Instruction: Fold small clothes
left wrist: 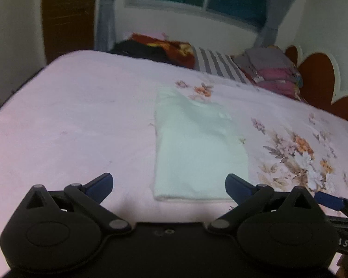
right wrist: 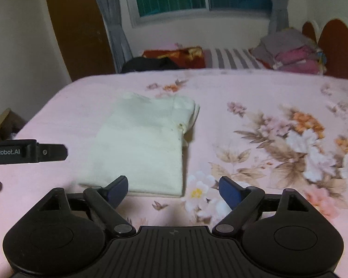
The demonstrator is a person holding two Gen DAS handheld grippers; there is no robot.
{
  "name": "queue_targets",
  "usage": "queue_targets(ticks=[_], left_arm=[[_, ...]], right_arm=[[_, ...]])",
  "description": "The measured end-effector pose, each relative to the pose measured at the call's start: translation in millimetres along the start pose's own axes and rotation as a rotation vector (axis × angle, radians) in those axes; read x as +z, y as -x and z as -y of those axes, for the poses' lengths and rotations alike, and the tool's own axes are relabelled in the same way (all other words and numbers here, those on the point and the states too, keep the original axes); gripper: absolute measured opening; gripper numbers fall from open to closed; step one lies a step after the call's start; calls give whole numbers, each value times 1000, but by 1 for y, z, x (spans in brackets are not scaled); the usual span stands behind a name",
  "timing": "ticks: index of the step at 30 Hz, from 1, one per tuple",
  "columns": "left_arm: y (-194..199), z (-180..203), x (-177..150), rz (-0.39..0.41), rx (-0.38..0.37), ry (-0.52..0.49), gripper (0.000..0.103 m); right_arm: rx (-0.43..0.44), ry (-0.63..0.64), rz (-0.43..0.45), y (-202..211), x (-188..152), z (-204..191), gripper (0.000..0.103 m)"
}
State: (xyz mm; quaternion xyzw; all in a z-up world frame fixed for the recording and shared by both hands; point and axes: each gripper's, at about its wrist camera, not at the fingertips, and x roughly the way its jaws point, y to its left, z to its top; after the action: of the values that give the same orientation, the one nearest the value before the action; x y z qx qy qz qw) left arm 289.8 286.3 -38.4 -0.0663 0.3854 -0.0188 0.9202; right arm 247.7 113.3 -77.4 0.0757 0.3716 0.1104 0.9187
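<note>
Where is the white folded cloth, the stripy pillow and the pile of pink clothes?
white folded cloth (right wrist: 141,143): right wrist view, middle of its top layer.
striped pillow (left wrist: 218,66): left wrist view, middle of the grey and white stripes.
pile of pink clothes (right wrist: 294,59): right wrist view, on the pink folded layers.

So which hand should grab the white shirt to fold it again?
Probably left. The open left gripper faces the folded white cloth garment's near edge squarely; the open right gripper sits past its corner, over the pink floral bedsheet.
</note>
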Motion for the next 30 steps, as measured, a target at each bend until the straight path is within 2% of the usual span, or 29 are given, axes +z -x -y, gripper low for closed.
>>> queue_targets(ticks=[4, 5, 7, 10, 14, 16, 21, 30], left_arm=[[59, 24, -25, 78, 75, -60, 103], [71, 30, -31, 92, 79, -68, 103], [99, 39, -46, 113, 54, -54, 103], [134, 47, -63, 98, 33, 24, 103], [172, 56, -84, 142, 86, 30, 103], [185, 60, -92, 167, 120, 20, 103], [204, 65, -106, 160, 143, -8, 103], [219, 67, -116, 167, 150, -15, 103]], right_arm=[[16, 18, 36, 49, -12, -1, 85], [20, 22, 49, 63, -16, -2, 92], [45, 28, 82, 91, -28, -2, 100], [58, 30, 129, 134, -45, -5, 102], [58, 22, 174, 184, -57, -8, 102], [33, 23, 193, 204, -60, -11, 103], [14, 26, 236, 241, -70, -17, 103], [11, 51, 273, 264, -76, -24, 103]])
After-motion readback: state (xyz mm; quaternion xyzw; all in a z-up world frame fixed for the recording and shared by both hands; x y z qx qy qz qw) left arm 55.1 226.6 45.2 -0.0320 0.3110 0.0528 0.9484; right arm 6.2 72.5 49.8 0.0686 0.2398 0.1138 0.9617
